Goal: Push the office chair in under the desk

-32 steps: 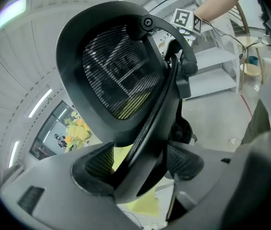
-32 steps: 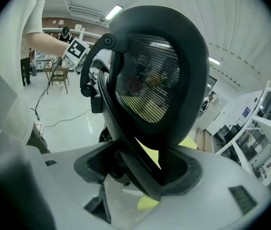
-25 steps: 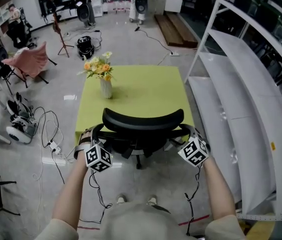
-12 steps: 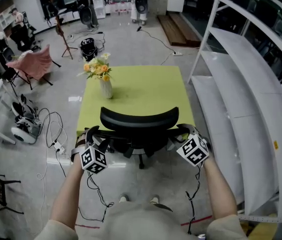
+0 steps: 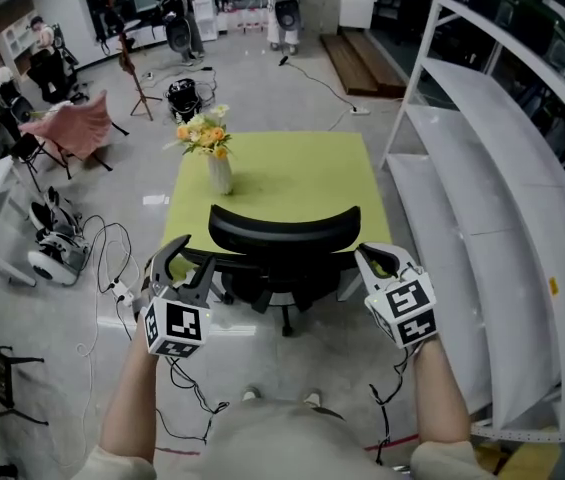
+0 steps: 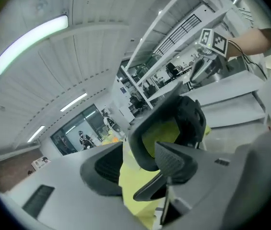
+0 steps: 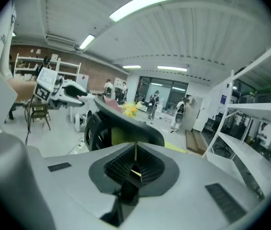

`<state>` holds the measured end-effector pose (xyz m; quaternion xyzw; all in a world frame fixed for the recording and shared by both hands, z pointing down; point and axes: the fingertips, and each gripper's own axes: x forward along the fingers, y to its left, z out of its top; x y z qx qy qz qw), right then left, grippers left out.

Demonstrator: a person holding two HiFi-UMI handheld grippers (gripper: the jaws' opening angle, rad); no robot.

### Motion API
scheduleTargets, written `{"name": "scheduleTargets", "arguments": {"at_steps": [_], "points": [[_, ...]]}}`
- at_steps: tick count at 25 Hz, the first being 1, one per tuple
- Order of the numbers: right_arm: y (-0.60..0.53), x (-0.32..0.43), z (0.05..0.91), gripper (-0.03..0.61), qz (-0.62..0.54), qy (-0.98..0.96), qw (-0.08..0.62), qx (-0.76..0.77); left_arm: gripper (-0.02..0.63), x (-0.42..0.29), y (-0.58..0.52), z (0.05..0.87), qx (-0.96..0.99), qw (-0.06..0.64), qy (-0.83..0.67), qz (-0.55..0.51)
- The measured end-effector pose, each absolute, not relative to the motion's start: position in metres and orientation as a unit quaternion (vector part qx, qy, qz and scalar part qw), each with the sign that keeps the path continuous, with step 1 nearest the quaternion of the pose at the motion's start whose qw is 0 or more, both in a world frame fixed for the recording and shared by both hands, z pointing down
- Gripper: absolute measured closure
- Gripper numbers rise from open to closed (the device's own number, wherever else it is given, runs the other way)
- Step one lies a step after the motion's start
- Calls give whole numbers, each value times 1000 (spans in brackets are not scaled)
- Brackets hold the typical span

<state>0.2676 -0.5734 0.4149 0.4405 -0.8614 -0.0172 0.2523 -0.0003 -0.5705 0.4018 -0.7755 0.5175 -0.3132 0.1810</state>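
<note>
One office chair (image 5: 284,236) stands w/ its backrest at the near edge of the green desk (image 5: 302,173). Left tongs (image 5: 186,264) sit just beside the chair's left side, jaws apart & closing, nothing betw. them. Right tongs (image 5: 374,260) sit by its right side, jaws pinched together, empty. Flower vase (image 5: 220,173) stands on the desk's far-left part.
</note>
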Motion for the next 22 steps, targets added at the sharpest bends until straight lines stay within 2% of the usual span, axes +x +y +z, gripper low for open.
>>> {"name": "scheduleTargets", "arguments": {"at_steps": [5,10,14,18,22], "points": [[-547,260,358,566,-15,-865,140,481,442,9,-546,352,-782,201,530,-260],[-519,257,316,572,-18,-868,67,492,474,18,-521,307,-796,215,532,-192],[-497,254,295,572,-41,-864,43,499,499,27,-498,288,-818,188,528,-129],[-479,251,286,572,-49,-864,27,501,500,38,-477,288,-833,217,489,-141],[-467,246,296,572,-36,-869,23,493,536,39,-464,298,-847,153,498,-107]]}}
